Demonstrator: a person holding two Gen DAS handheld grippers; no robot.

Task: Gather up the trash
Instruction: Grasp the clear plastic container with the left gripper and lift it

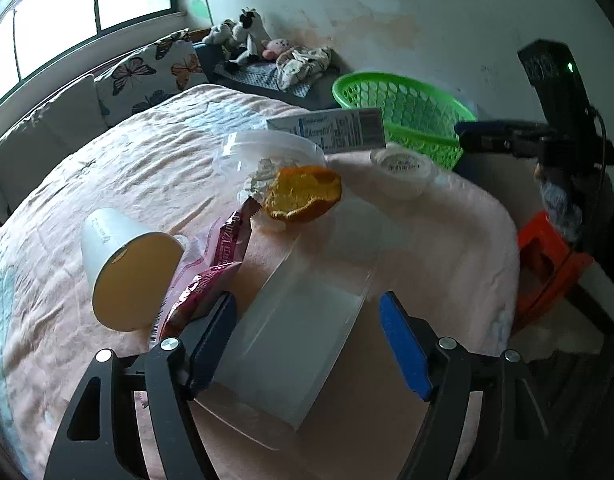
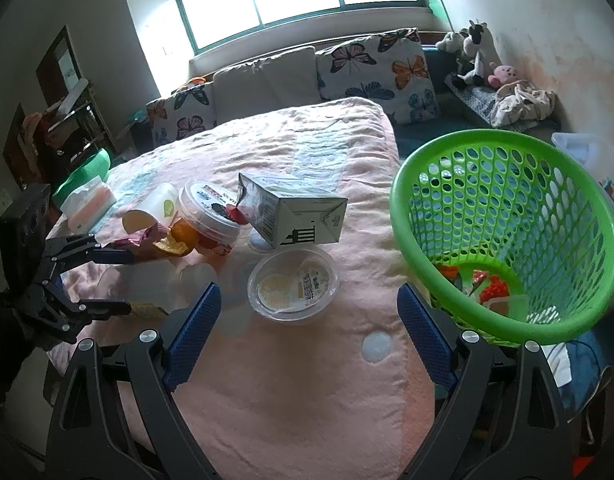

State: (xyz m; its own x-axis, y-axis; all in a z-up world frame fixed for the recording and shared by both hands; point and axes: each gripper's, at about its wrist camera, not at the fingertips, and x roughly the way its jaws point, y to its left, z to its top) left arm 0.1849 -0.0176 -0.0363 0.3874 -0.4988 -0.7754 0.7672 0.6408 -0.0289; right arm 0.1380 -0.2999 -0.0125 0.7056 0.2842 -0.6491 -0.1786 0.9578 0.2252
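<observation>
Trash lies on a pink bed cover (image 2: 307,380). My left gripper (image 1: 307,304) is open, its blue pads on either side of a clear plastic bottle (image 1: 295,344) lying on the cover; it also shows in the right wrist view (image 2: 127,284). Beside it lie a white paper cup (image 1: 127,272), a red wrapper (image 1: 223,256), an orange peel (image 1: 303,196), a clear tub (image 1: 263,156), a milk carton (image 1: 331,130) and a small lidded cup (image 1: 403,170). My right gripper (image 2: 307,300) is open and empty, just short of the small lidded cup (image 2: 293,286). The green basket (image 2: 507,232) holds some trash.
Butterfly cushions (image 2: 387,68) and a sofa back line the far side under the window. Soft toys (image 2: 475,56) sit on a bench by the wall. A tissue pack (image 2: 91,200) lies at the bed's left edge. An orange stool (image 1: 547,268) stands beside the bed.
</observation>
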